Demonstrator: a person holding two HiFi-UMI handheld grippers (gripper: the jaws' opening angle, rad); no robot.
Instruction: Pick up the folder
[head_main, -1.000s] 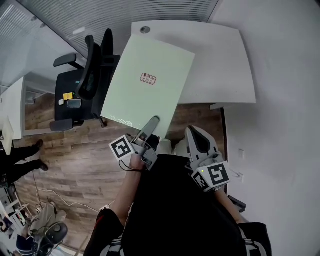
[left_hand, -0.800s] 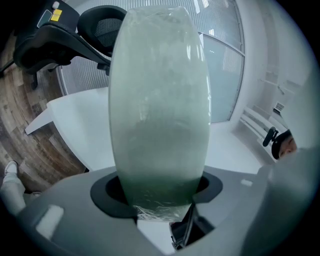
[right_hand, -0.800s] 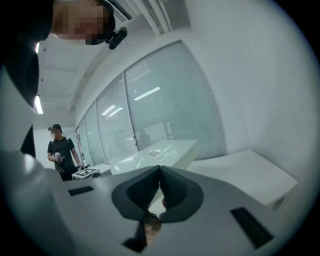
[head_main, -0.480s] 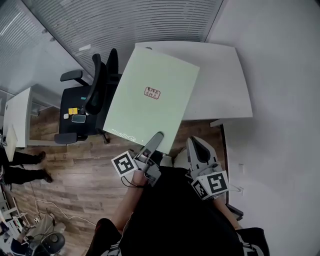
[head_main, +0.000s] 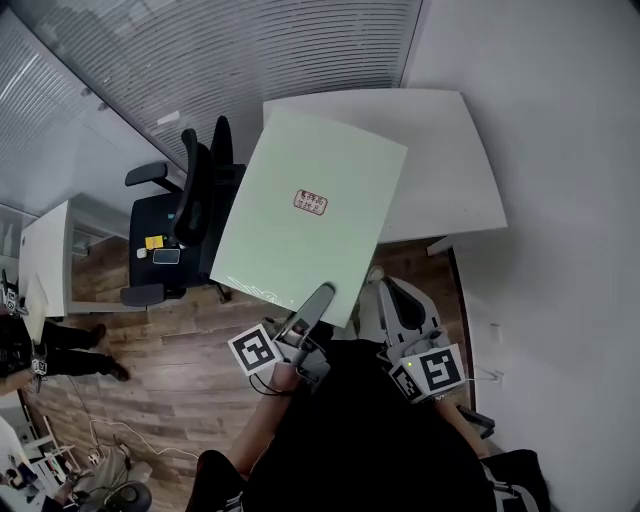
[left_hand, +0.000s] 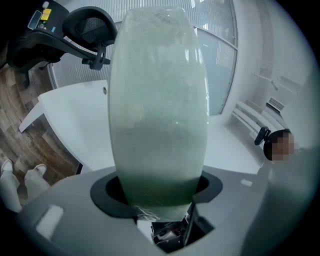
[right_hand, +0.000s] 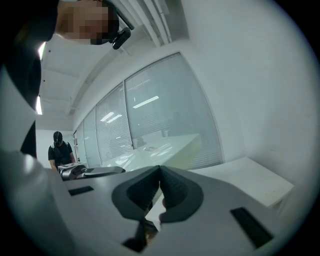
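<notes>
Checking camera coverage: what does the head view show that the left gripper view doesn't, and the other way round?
Head view only: the red label on the folder, the right tongs beside it, and the left tongs' marker cube.
Left gripper view only: the folder's near edge clamped between the left tongs.
Both: the pale green folder held up off the white desk, the black office chair and the wood floor.

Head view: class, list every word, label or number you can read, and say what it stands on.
On the folder, a label: reddish print, too small to read.
On the left gripper and right gripper, a cube each: black square patterns, no letters.
Nothing else is readable.
</notes>
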